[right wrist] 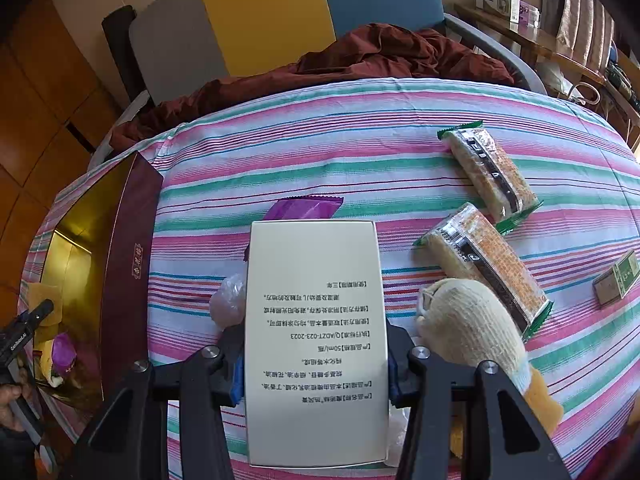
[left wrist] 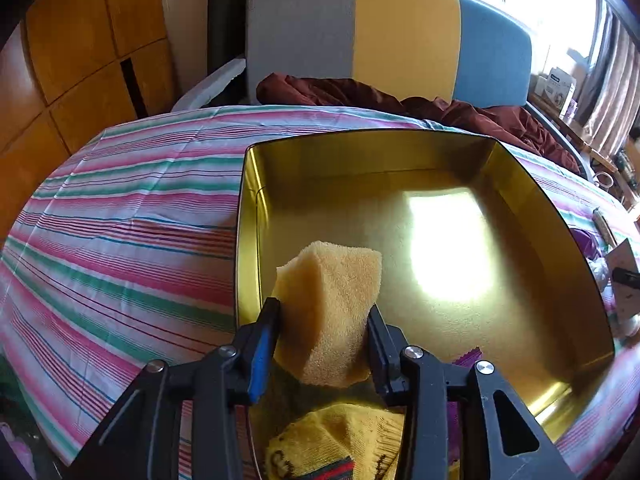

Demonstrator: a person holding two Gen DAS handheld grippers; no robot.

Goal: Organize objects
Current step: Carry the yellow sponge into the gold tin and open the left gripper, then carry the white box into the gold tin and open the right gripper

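Note:
My left gripper [left wrist: 325,308] is shut on a yellow sponge [left wrist: 332,304] and holds it over the near left corner of a gold-lined tin box [left wrist: 520,216]. A yellow sock [left wrist: 340,444] lies in the box below the sponge. My right gripper [right wrist: 316,364] is shut on a white carton with printed text [right wrist: 316,340], held above the striped tablecloth [right wrist: 360,168]. The same box [right wrist: 132,248], dark red outside, shows at the left of the right wrist view, with the left gripper [right wrist: 24,332] at its near end.
Two green-edged snack bars [right wrist: 492,172] [right wrist: 488,264], a purple wrapper [right wrist: 304,208], a cream sock [right wrist: 472,324], a small green box [right wrist: 616,280] and a clear plastic bag [right wrist: 228,300] lie on the cloth. A dark red garment [right wrist: 360,60] and a chair back [left wrist: 392,36] stand behind the table.

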